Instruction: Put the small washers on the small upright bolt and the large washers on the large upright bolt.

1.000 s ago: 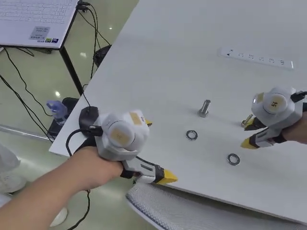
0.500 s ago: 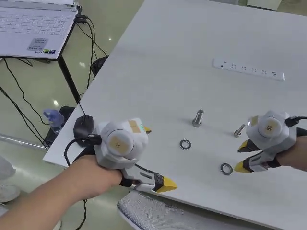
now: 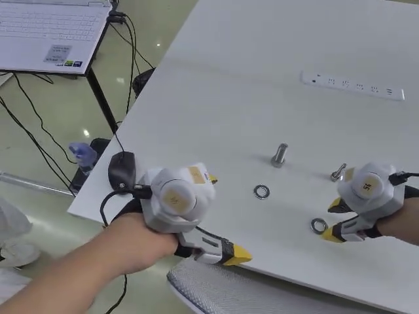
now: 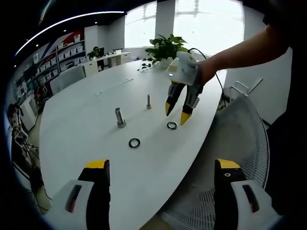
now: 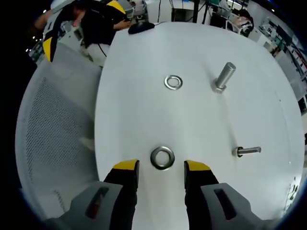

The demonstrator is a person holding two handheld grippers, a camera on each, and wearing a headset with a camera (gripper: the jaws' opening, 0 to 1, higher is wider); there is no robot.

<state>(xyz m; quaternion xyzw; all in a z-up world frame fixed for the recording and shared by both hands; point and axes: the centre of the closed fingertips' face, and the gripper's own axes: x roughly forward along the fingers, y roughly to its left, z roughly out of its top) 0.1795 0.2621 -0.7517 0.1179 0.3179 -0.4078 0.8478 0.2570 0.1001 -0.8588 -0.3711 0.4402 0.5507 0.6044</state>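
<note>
Two steel washers lie flat on the white table (image 3: 216, 85). One washer (image 3: 262, 191) (image 5: 173, 82) is near the middle. The other washer (image 3: 319, 226) (image 5: 162, 157) (image 4: 172, 125) lies just ahead of my right gripper (image 3: 329, 222) (image 5: 162, 166), which is open with its yellow tips on either side of it. The large bolt (image 3: 279, 155) (image 5: 224, 76) (image 4: 119, 117) and the small bolt (image 3: 338, 173) (image 5: 248, 151) (image 4: 148, 101) stand upright farther back, both bare. My left gripper (image 3: 224, 216) (image 4: 160, 165) is open, empty, and over the table's front edge.
A white power strip (image 3: 358, 87) lies at the back right. A mesh chair back (image 3: 216, 288) sits under the front edge. A black mouse (image 3: 122, 171) is at the table's left corner, and a laptop (image 3: 49, 29) stands on a side stand beyond it.
My right gripper has moved toward me, away from the small bolt, and its open tips now flank the nearer washer. The left gripper has barely moved. The head camera has shifted.
</note>
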